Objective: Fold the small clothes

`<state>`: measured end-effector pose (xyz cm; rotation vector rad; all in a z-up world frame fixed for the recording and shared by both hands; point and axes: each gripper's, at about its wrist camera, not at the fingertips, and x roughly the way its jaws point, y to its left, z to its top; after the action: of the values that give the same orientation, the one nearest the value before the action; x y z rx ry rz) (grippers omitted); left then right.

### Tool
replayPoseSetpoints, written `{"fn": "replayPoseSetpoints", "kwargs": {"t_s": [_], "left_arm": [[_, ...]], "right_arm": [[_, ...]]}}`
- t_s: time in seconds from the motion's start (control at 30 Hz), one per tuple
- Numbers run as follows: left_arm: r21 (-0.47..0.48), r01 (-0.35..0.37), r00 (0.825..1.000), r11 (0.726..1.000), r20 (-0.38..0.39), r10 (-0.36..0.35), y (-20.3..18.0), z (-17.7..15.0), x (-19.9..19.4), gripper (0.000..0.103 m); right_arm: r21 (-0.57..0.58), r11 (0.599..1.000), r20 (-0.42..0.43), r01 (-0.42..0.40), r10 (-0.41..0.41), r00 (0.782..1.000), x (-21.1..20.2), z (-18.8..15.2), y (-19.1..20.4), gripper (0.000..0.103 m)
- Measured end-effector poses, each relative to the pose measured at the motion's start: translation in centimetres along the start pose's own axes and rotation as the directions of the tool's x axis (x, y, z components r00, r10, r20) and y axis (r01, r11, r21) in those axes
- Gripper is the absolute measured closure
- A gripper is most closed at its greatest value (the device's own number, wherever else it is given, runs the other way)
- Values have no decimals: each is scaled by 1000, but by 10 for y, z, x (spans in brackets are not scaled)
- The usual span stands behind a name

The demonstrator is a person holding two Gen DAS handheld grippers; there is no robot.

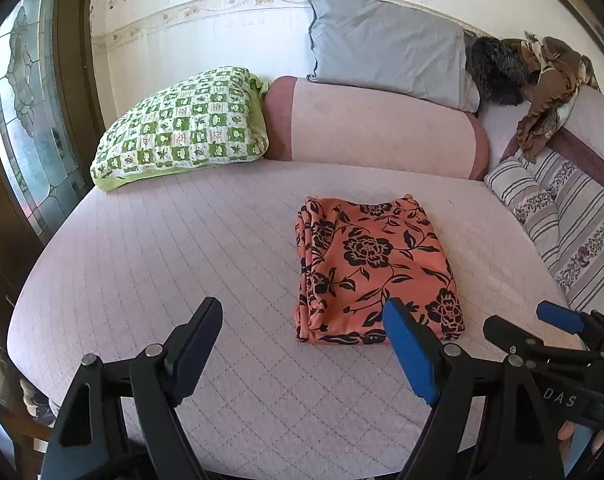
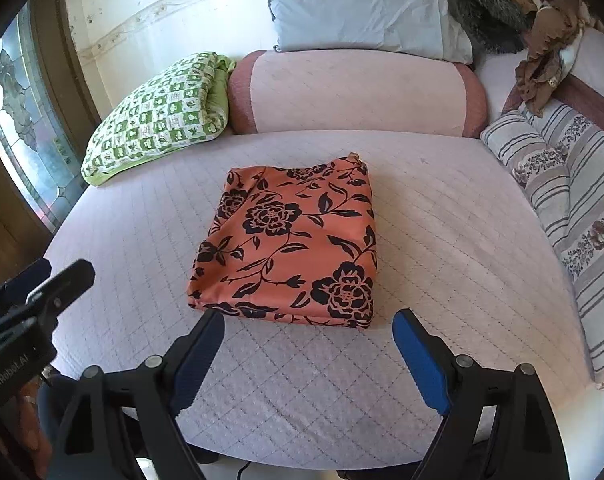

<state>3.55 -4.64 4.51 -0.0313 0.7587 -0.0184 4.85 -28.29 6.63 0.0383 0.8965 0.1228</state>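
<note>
Both our grippers are spread wide with nothing in them: the left gripper (image 1: 302,312) hangs just off the near left corner of the orange floral cloth (image 2: 290,244), and the right gripper (image 2: 308,320) sits right at its near edge, not touching. The cloth's folded into a neat rectangle, lying flat mid-way on the pink quilted bed (image 2: 442,240). Behind it there's a pink bolster (image 2: 354,92), a green checkered pillow (image 2: 158,112) and a blue-grey pillow (image 2: 362,8).

An orange garment with a black floral print (image 2: 290,242) lies folded into a flat rectangle on the quilted bed (image 2: 442,240), in front of the pink bolster (image 2: 354,92).
</note>
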Motion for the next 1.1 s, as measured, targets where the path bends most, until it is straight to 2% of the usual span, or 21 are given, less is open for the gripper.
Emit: {"fn": "replayPoseSetpoints", "kwargs": {"t_s": [0.93, 1.1], "left_arm": [[0, 12, 1000, 1000, -12, -12, 0, 8, 8, 20], [-16, 4, 999, 1000, -33, -4, 2, 8, 14, 20]], "right_arm": [[-9, 1000, 5, 6, -6, 1000, 5, 11, 5, 15], [-8, 1000, 5, 7, -7, 1000, 5, 11, 6, 15]]}}
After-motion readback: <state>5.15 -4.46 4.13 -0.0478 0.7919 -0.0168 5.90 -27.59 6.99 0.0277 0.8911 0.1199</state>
